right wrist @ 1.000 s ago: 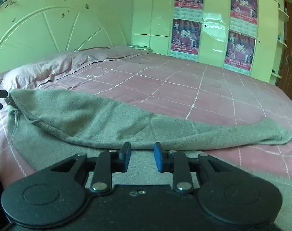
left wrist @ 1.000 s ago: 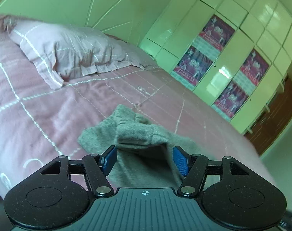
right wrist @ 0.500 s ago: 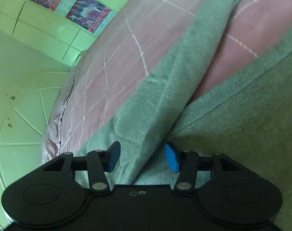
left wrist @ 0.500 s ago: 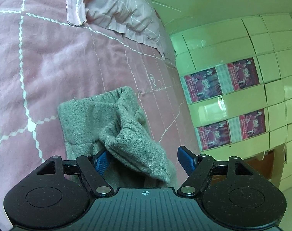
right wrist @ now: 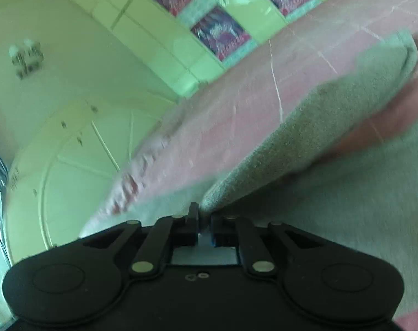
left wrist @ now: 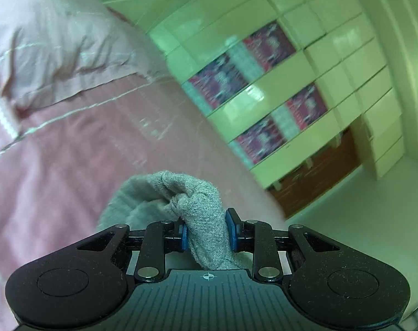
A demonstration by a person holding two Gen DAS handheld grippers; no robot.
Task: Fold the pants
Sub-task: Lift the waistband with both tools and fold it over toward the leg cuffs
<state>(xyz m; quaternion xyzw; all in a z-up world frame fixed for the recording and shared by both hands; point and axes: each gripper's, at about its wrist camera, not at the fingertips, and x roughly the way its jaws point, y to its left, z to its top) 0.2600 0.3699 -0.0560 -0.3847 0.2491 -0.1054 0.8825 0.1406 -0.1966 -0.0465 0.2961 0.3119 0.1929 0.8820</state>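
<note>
Both tongs (left wrist: 205,231) (right wrist: 204,222) pinch pants (left wrist: 200,209); motion blur hides detail.

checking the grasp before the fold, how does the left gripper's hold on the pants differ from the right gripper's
The left gripper pinches a thick bunched wad of the grey pants, so its blue pads stand well apart; the right gripper has its jaws almost together on a thin edge of the pants. Ahead of the left gripper the fabric is a short crumpled lump; ahead of the right it stretches away as a long fold over the pink bed. Both are shut on the same garment.
</note>
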